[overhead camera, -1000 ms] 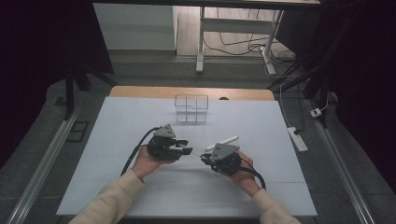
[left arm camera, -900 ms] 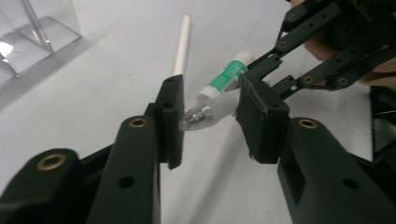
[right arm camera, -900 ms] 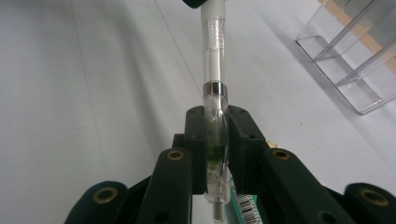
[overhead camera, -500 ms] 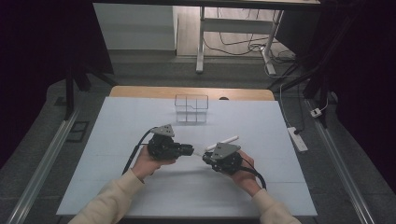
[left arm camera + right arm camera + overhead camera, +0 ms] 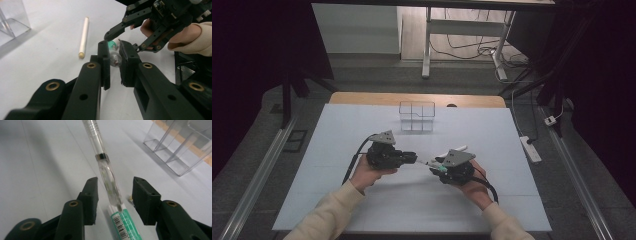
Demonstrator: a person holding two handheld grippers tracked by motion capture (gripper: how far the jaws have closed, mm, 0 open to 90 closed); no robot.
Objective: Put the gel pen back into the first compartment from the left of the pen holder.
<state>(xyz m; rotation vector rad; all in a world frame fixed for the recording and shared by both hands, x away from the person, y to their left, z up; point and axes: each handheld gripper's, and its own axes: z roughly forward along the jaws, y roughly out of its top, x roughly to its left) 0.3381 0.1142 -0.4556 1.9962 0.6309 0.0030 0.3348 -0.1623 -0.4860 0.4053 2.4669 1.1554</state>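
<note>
Clear pen between parted hand-held gripper jaws

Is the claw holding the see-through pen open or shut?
Shut. The left claw pinches the clear pen between its pads, while the right claw has just been opening around the pen's other end.

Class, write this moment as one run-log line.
left claw: just closed on pen | right claw: just opening, pen between jaws, untouched

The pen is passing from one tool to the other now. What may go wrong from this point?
1. The left tool, its jaws just closing, pinches only the rounded clear end of the pen; it may slip or tilt.
2. The right tool has just been opening, the pen between its jaws; drawing back, it might catch the pen and knock it loose.
</note>
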